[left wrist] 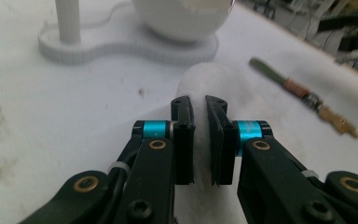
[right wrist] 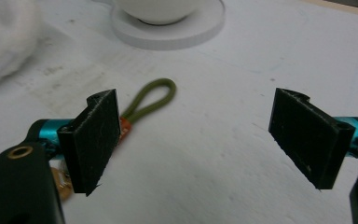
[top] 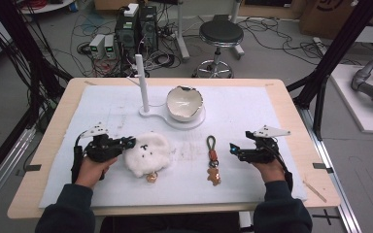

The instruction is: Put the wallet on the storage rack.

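Left gripper (top: 126,144) is pinching the fluffy white plush (top: 147,152), lying mid-mat. Keychain (top: 212,161) is lying beside it, long axis running front to back, loop pointing away. Right gripper (top: 234,148) is resting spread wide beside it, open mat (top: 252,107) around.

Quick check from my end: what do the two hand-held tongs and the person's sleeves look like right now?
Both tongs, left and right, are black, with flat black pads, cyan collars and brass-coloured rivets. Each carries a pale grey three-cornered plate on top and trails a black cable. The person's sleeves are dark.
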The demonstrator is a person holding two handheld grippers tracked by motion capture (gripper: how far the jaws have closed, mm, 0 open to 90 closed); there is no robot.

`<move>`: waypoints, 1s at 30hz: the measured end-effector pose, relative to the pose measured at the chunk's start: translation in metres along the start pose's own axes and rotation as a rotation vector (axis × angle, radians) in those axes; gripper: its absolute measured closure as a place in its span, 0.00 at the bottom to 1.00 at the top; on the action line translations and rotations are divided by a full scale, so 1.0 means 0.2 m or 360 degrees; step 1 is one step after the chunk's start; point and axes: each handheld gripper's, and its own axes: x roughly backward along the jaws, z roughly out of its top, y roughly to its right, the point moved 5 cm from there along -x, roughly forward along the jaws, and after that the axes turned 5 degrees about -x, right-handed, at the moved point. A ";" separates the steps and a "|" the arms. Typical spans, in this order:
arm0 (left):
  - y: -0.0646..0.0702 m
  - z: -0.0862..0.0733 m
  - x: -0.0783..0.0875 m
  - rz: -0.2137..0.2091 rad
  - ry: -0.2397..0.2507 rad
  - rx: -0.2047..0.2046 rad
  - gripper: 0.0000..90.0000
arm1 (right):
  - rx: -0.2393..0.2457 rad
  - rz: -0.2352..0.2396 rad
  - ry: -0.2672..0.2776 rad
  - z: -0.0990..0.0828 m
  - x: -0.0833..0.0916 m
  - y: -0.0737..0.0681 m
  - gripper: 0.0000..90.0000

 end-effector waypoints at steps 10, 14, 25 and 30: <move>0.12 0.10 -0.03 -0.0039 0.0228 -0.0099 0.91 | 0.0006 0.0413 -0.0054 0.07 -0.21 -0.32 0.20; 0.17 0.11 -0.06 -0.0071 0.0243 -0.0138 0.91 | -0.0020 0.0557 -0.0084 0.08 -0.27 -0.42 0.26; 0.27 0.11 -0.15 -0.0175 0.0220 -0.0218 0.91 | 0.0032 0.0746 -0.0190 0.06 -0.39 -0.59 0.45; 0.25 0.08 -0.15 -0.0175 0.0142 -0.0192 0.89 | 0.0030 0.0766 -0.0153 0.09 -0.36 -0.57 0.79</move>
